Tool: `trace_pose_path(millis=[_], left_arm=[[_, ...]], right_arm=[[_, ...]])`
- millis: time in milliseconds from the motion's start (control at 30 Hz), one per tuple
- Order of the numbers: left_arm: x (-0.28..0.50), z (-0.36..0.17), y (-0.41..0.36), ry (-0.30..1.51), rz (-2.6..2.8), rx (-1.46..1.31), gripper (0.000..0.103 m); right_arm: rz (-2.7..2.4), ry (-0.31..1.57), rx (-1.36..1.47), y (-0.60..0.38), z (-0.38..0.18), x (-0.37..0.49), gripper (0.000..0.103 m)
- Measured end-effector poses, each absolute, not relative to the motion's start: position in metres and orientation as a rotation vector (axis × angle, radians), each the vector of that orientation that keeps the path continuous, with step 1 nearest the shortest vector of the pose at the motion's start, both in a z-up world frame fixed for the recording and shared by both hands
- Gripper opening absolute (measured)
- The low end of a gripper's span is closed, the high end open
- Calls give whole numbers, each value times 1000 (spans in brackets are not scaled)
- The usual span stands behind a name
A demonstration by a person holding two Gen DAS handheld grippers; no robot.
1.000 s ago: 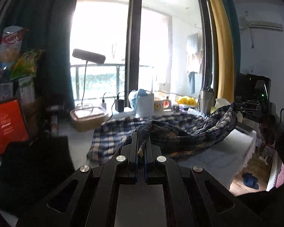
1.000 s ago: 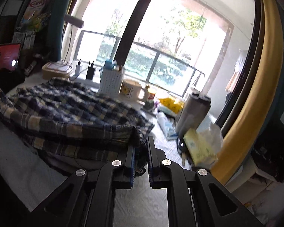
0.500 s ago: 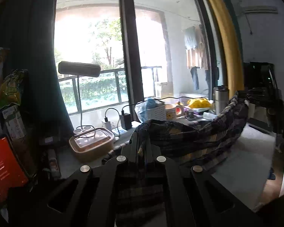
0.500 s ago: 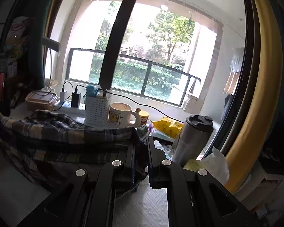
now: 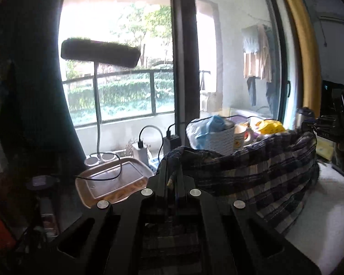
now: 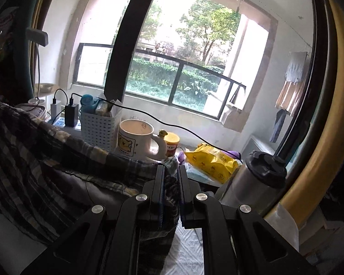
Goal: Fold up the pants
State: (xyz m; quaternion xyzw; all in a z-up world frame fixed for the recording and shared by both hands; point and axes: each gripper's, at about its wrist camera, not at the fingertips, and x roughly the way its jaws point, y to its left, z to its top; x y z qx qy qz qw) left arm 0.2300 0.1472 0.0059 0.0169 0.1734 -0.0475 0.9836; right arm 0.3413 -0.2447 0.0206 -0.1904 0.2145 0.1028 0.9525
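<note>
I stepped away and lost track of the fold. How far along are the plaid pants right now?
Done: both grippers have their grip, the left gripper and the right gripper each shut on an edge of the plaid pants. In hand: that edge is held up off the white table cover, the cloth sagging between the grippers. Left: no finished fold shows yet; the raised edge must still be laid down and the pants flattened.

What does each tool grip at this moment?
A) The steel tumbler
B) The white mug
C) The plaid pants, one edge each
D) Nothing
C: the left tool and the right tool are both shut on folds of the plaid pants.
</note>
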Motion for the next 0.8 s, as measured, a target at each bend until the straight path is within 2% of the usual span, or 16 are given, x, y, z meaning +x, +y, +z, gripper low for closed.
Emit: trace_pose_path(millis=[233,300,333,367,433,733,800], left_arm=[[275,-16,161,433,-68,8,3],[286,-20,161,482,-71,24,10],[288,-21,161,495,-61,35,32],[287,-20,161,494,-42,41,70],[279,-13,164,472,-32,29,103],[217,11,147,466,-27,34,103],[197,7,132,484,-51,23,103]], right_arm=[[173,530,-333,-246,-2,405,6],[188,547,-321,-244,-7,412,6],[195,550,-323,-241,-8,412,6],[202,553,-329,-238,-10,412,7],[223,566,-333,-235,-13,410,7],[261,585,-301,-250,-6,378,7],[269,591,-282,-255,-7,368,10]])
